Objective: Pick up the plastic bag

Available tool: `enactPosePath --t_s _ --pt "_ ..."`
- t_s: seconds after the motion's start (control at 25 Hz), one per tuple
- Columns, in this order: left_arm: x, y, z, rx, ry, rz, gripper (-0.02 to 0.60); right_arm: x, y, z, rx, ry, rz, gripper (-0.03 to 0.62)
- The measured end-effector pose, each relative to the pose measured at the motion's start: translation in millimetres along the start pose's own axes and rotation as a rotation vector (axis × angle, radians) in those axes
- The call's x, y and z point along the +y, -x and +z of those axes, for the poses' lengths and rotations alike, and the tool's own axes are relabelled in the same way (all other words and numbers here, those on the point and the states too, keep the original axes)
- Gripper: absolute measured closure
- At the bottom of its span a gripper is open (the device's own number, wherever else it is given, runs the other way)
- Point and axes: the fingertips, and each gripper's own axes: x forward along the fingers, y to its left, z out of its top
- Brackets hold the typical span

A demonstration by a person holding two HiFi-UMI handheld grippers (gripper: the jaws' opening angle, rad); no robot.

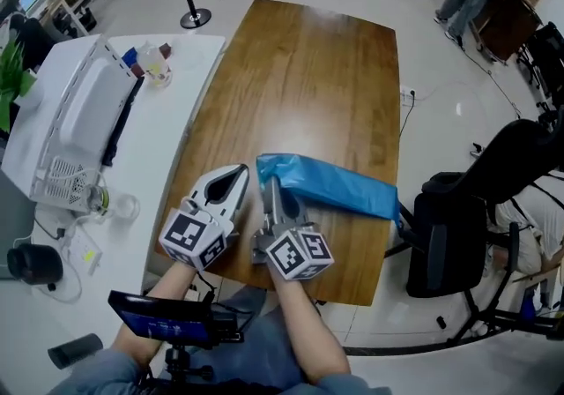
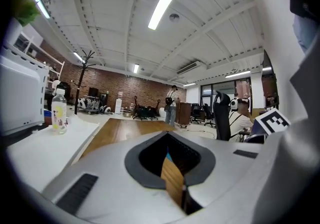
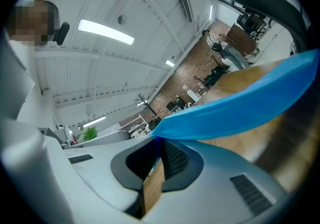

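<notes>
A blue plastic bag (image 1: pixel 330 183) lies stretched across the near half of the wooden table (image 1: pixel 300 76). My right gripper (image 1: pixel 269 182) is shut on the bag's left end; in the right gripper view the blue plastic bag (image 3: pixel 240 108) runs out from the closed tips of that gripper (image 3: pixel 158 140) towards the upper right, lifted off the wood. My left gripper (image 1: pixel 240 173) sits just left of it, tips close to the bag's left edge. Its jaws (image 2: pixel 167 135) are closed together with nothing seen held; only a sliver of blue shows past them.
A white side table (image 1: pixel 167 155) adjoins the wooden one on the left, with a white appliance (image 1: pixel 79 115) and a bottle (image 1: pixel 155 63) on it. A black office chair (image 1: pixel 458 226) stands off the right edge. A stanchion base (image 1: pixel 195 18) is at the far left corner.
</notes>
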Motion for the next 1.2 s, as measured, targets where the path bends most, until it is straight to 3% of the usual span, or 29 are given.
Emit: enactPosePath --t_s 0.72,1.2 --pt "106.0 68.4 -19.6 0.049 -0.031 0.142 0.575 71.3 -80.2 -115.4 0.111 -0.072 0.09 0.594" --pt "146.5 76.9 -25.4 0.052 -0.012 0.183 0.575 79.1 -121.3 -146.8 0.155 -0.091 0.085 0.594"
